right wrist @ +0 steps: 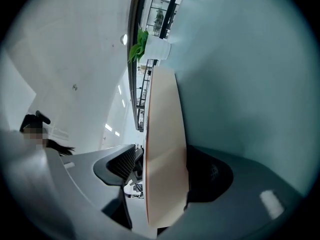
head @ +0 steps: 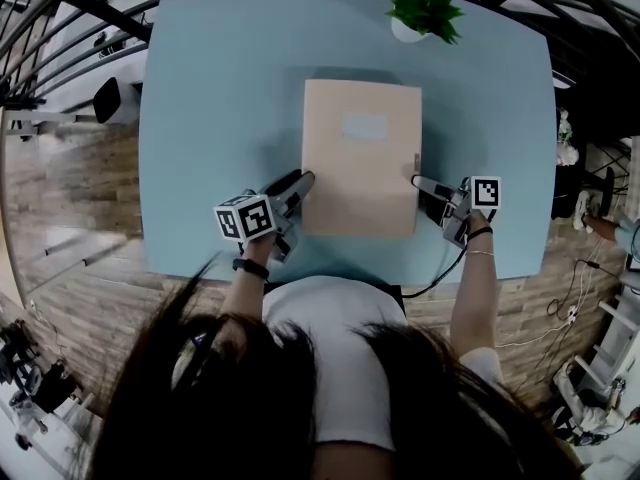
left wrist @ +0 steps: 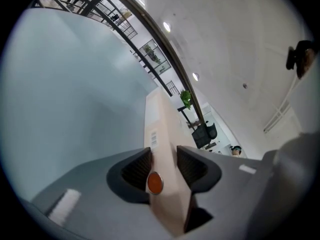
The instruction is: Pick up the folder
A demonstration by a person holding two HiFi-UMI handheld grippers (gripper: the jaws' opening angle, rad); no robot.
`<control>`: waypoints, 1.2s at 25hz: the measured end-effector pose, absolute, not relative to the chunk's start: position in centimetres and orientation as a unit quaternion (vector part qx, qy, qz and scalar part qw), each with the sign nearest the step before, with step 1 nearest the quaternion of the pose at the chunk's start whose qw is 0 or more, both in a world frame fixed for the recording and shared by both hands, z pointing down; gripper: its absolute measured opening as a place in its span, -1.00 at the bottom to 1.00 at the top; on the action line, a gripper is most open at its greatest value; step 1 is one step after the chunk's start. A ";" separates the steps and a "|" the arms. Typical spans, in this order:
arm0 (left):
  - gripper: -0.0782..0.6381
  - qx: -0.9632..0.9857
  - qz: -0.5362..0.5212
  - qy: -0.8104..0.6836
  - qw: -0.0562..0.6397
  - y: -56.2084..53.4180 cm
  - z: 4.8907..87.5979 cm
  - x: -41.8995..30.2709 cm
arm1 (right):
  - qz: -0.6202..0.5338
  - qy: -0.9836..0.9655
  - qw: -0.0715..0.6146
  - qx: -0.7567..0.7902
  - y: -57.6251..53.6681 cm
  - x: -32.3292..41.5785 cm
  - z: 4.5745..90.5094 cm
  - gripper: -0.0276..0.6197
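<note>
A pale peach folder [head: 360, 158] with a light label lies lengthwise in the middle of the blue table [head: 200, 118]. My left gripper [head: 300, 183] is at its near left corner. In the left gripper view the folder [left wrist: 160, 129] runs between the jaws with both pads against it, an orange snap button [left wrist: 154, 183] showing in front; the left gripper [left wrist: 164, 169] is shut on it. My right gripper [head: 418, 181] is at the folder's near right edge. There the folder [right wrist: 165, 134] lies against the table-side jaw, and a gap shows at the other pad, so the right gripper [right wrist: 165, 171] is open.
A small green plant in a white pot [head: 425, 13] stands at the table's far edge, beyond the folder. The person's head and shoulders fill the bottom of the head view. Wooden floor, black railings and cables surround the table.
</note>
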State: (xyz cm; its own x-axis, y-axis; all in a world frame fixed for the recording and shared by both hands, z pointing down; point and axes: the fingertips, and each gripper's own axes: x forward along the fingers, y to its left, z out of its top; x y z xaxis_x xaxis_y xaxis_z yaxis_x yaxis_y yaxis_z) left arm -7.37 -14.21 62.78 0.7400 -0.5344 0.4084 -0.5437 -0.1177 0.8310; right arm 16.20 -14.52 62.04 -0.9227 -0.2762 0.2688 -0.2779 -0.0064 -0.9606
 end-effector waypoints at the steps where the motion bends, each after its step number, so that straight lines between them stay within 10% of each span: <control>1: -0.18 0.747 0.003 -0.359 0.560 -14.2 62.8 -7.4 | 0.687 -0.702 -0.003 0.190 -14.5 16.1 62.0 0.01; 30: -0.14 0.731 -0.019 -0.343 0.590 -14.5 62.8 -8.4 | 0.725 -0.685 -0.003 0.070 -12.7 13.7 61.3 -0.04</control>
State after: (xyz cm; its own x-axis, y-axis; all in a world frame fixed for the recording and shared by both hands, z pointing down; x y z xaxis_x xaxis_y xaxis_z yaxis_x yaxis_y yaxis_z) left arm -8.35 -14.52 62.77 0.7634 -0.5248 0.3766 -0.4789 -0.0685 0.8752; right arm 13.73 -12.74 61.32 -0.9902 -0.1011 0.0968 -0.0910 -0.0607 -0.9940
